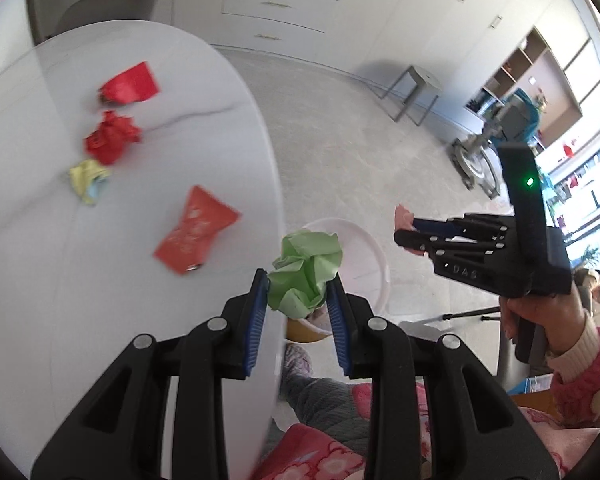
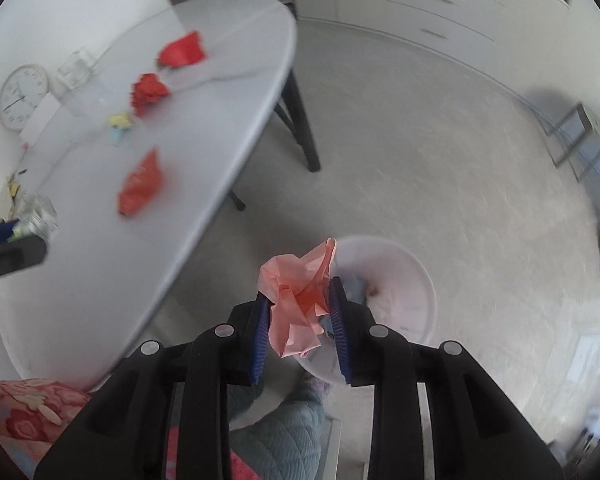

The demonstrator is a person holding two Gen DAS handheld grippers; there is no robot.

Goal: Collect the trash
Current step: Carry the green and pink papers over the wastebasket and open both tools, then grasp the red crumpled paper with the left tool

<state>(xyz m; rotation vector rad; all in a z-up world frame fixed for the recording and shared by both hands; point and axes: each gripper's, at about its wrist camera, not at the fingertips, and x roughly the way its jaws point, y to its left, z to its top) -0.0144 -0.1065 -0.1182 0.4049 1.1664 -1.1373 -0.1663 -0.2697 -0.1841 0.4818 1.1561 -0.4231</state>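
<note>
- Left gripper (image 1: 298, 300) pinching green paper ball (image 1: 306, 276) past counter (image 1: 40, 240) edge, for dropping into bin (image 1: 374, 256).
- Right gripper (image 2: 300, 320) pinching pink paper (image 2: 298, 300) above bin (image 2: 420, 276), same purpose.

text: "DAS" | on: side of right tool (image 1: 410, 236) | other print: unreadable

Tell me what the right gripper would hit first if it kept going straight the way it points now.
Most likely the white bin on the floor: the right gripper, shut on the pink crumpled paper, points down toward the bin's open mouth. Nothing shows between them, though depth is hard to judge.
</note>
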